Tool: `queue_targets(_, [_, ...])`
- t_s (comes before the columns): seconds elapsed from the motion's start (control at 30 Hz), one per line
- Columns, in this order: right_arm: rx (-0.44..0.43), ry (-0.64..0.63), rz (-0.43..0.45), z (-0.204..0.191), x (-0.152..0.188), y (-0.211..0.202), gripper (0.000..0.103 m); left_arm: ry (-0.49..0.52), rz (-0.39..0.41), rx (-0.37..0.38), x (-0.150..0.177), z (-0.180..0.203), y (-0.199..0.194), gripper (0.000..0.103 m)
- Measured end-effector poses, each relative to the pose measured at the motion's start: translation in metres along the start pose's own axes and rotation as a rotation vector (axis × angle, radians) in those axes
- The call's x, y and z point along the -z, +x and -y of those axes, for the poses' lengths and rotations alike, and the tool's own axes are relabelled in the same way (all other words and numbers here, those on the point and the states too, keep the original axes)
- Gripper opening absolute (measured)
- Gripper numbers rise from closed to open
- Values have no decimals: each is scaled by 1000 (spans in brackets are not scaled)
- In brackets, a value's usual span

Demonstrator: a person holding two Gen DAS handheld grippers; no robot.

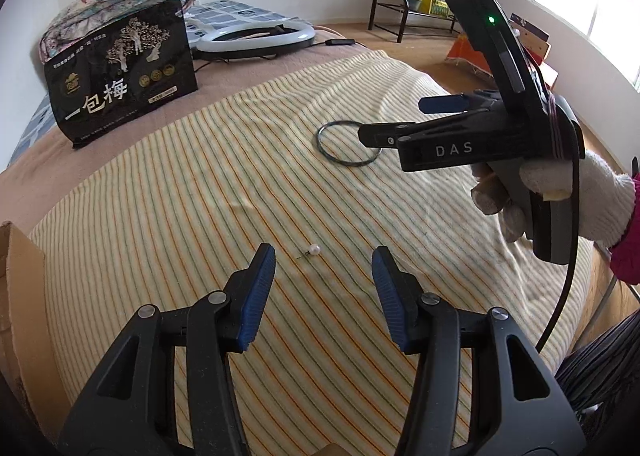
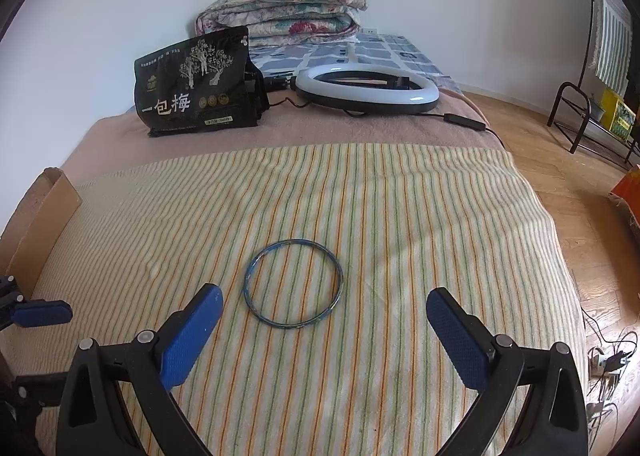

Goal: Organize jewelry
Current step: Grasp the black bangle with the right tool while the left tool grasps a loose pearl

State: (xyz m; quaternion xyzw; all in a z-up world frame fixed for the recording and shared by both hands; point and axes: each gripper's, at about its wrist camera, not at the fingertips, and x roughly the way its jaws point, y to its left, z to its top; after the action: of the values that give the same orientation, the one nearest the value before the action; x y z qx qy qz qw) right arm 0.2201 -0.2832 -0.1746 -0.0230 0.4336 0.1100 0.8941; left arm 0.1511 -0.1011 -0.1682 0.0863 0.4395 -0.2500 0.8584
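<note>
Above the striped blanket (image 2: 400,216), both hand-held grippers (left (image 1: 323,268), right (image 2: 324,316)) hang spread and empty.

Each wrist camera looks steeply down along its tongs, close over the bed (image 1: 168,184). Both views share the bangle (image 2: 294,283) and black pouch (image 2: 192,86)

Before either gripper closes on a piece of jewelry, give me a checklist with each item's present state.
1. Left gripper jaws open, nothing between them: ok.
2. Pearl stud lies on the striped cloth just ahead of the left gripper, roughly centred: ok.
3. Right gripper jaws open and empty: ok.
4. Bangle lies flat ahead of the right gripper, between its fingertips: ok.
5. Bangle and pearl stud apart, not tangled: ok.
6. A place to put the jewelry: cannot tell; only a cardboard flap shows at the cloth's edge.
</note>
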Motion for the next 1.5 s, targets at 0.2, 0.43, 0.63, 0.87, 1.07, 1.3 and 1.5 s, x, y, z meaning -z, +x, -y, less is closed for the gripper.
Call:
queue_targets(0.2, [-13,-33,-25,-3,2,19,103,15,-31,12,0,0,21,38])
queue_targets(0.43, [-6,-62,-45,-5,2,34,103,8,-44,15,-4,-7,34,36])
queue_targets(0.63, [-3,-85,-58,-10,-2,42,103,0,-74,12,-2,-12,45,31])
queue_targets(0.87, [-1,-107,-86,-15,-3,51,103,5,-79,3,-2,-11,52,24])
queue_targets(1.07, [1,-115,-102,-17,-2,54,101,19,-73,-4,-1,-11,52,15])
queue_targets(1.3, [-18,-110,-93,-17,-2,50,77,27,-71,-8,-1,-10,50,15])
queue_targets(1.5, [-28,-104,-90,-17,-3,47,74,31,-66,-11,0,-10,47,15])
